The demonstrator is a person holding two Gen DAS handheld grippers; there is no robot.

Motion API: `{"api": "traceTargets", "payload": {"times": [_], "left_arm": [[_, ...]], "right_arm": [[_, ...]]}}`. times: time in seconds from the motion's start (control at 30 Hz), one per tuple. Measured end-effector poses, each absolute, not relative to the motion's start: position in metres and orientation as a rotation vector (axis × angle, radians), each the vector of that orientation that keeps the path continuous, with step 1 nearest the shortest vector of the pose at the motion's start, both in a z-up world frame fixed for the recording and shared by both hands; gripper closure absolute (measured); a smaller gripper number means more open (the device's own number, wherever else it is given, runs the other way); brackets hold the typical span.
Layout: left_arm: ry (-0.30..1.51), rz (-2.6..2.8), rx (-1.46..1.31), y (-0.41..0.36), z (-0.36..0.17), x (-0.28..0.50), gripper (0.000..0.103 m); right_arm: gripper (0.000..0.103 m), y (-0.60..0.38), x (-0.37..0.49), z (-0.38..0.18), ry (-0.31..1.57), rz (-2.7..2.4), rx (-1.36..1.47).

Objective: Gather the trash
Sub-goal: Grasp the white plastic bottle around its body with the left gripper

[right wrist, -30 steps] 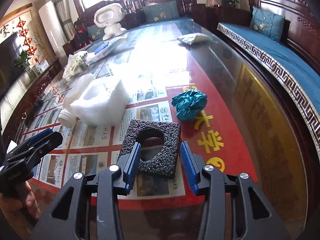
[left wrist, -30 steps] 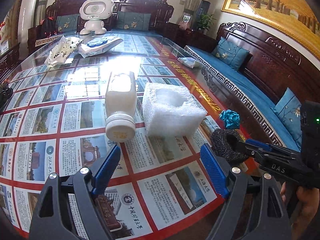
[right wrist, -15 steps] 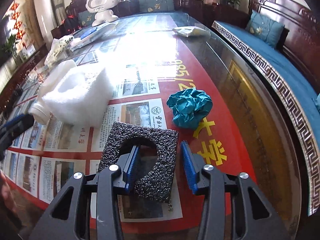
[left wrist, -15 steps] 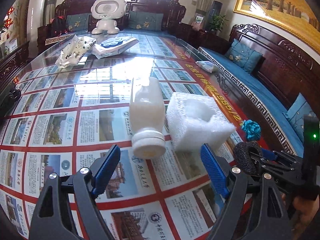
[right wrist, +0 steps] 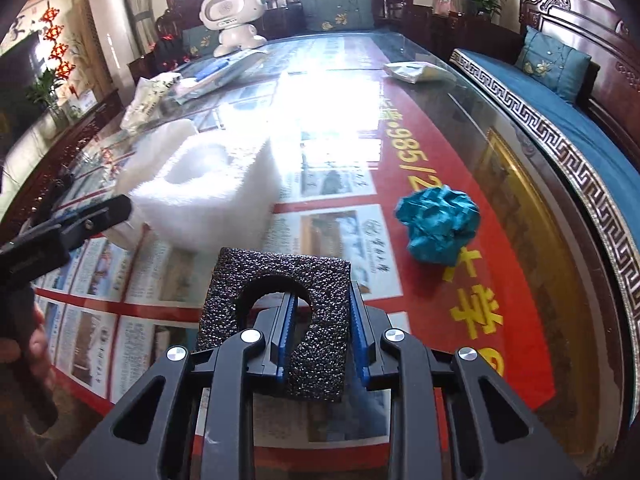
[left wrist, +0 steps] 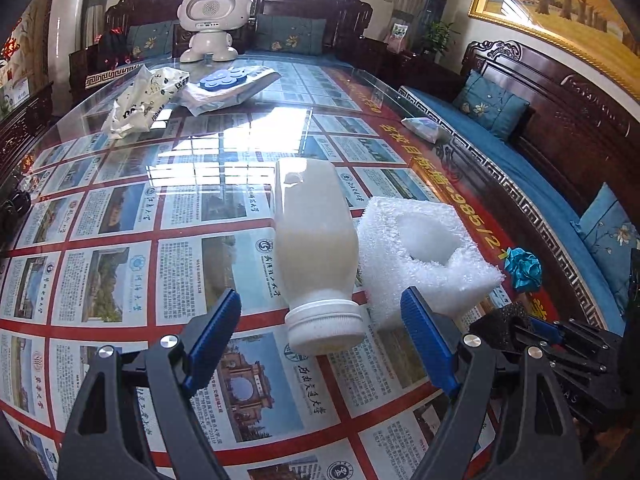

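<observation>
2 grippers work over the glass table (left wrist: 248, 128): the right gripper (right wrist: 322, 336), jaws just closing, is clamped on the black foam piece (right wrist: 276, 280); the left gripper (left wrist: 320, 336) hangs wide, released, before the lying white bottle (left wrist: 316, 248) beside the white foam block (left wrist: 424, 256)

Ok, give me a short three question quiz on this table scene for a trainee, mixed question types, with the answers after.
1. True or false: the white plastic bottle stands upright on the glass-topped table.
2. What is the right gripper clamped on: A) teal crumpled paper ball, B) black foam square, C) white foam block?
3. Is the left gripper holding anything?

Key:
1. False; it lies on its side, cap toward the camera.
2. B; one finger passes through its round hole.
3. No; its jaws stand open around the bottle's cap end, pads clear.
</observation>
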State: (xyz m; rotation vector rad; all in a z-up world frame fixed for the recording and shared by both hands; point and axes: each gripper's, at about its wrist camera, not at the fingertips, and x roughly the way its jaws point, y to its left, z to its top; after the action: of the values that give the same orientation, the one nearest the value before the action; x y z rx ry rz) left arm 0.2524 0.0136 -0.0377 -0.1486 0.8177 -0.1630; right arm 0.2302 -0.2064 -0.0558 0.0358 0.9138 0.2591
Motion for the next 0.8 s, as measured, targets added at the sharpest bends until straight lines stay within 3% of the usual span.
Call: {"api": "traceTargets", "payload": {"times": [0.47,0.8], "left_arm": [[0.846,-0.171,-0.119,0.022,-0.038,0.274,0.021],[0.873,-0.175,-0.087,0.018,-0.040,0.297,0.021]], "right_arm": [[0.079,-0.171,0.231,-0.002,0.804,0.388,0.048],[0.078,-0.160,0.259,0.000,0.814,0.381,0.030]]}}
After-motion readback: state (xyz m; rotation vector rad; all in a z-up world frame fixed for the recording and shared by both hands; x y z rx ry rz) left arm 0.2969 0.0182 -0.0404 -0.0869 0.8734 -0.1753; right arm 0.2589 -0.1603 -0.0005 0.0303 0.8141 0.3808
